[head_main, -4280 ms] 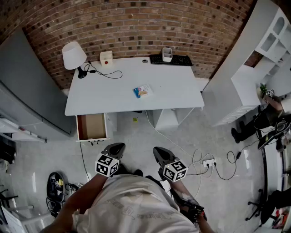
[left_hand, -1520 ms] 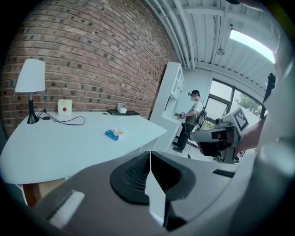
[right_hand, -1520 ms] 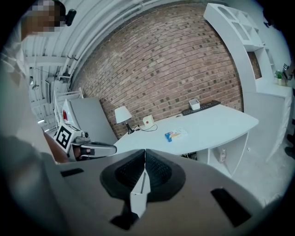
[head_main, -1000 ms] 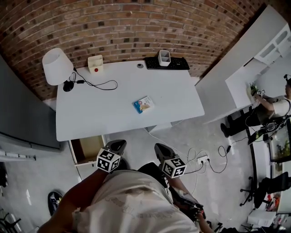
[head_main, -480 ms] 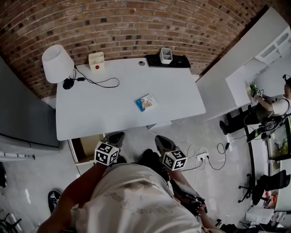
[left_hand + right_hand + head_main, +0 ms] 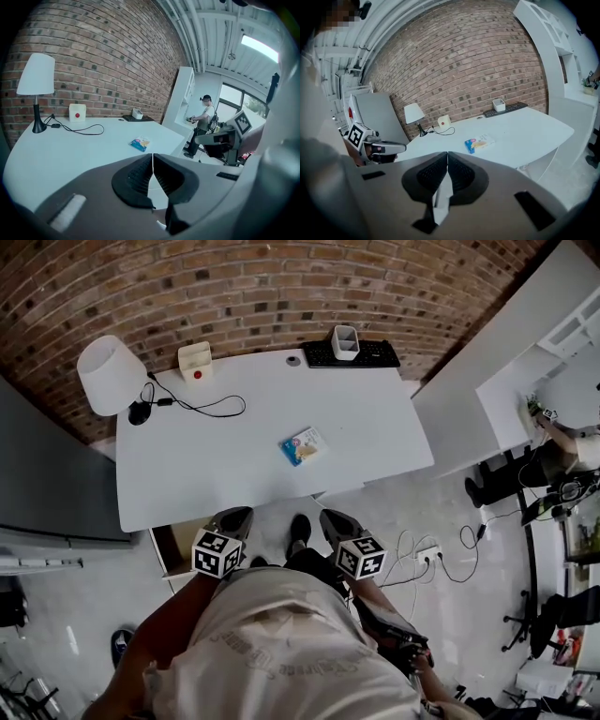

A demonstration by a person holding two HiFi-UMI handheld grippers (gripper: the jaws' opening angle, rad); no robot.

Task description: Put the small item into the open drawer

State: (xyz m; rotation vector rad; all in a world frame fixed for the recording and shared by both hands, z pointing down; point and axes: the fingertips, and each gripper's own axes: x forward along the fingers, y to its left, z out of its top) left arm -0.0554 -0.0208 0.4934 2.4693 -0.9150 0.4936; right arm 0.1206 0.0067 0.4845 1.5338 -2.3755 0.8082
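The small item, a blue and yellow packet (image 6: 303, 445), lies flat near the middle of the white desk (image 6: 187, 465). It also shows as a packet (image 6: 140, 143) in the left gripper view and as a packet (image 6: 480, 142) in the right gripper view. The open drawer (image 6: 175, 546) sticks out under the desk's front left corner, partly hidden. My left gripper (image 6: 236, 517) hangs just in front of the desk edge beside the drawer, jaws shut and empty. My right gripper (image 6: 335, 518) is level with it, off the desk front, also shut and empty. The left gripper (image 6: 153, 157) and right gripper (image 6: 447, 157) point toward the desk.
On the desk's back edge stand a white lamp (image 6: 108, 374) with a black cable, a small box with a red button (image 6: 195, 360), a keyboard (image 6: 352, 354) and a white cup (image 6: 345, 341). A white shelf unit (image 6: 525, 381) and a person (image 6: 562, 456) are to the right. Cables lie on the floor (image 6: 427, 554).
The person has stepped closer to the desk, so both grippers now sit at its front edge and the drawer is partly covered. Both jaws stay shut.
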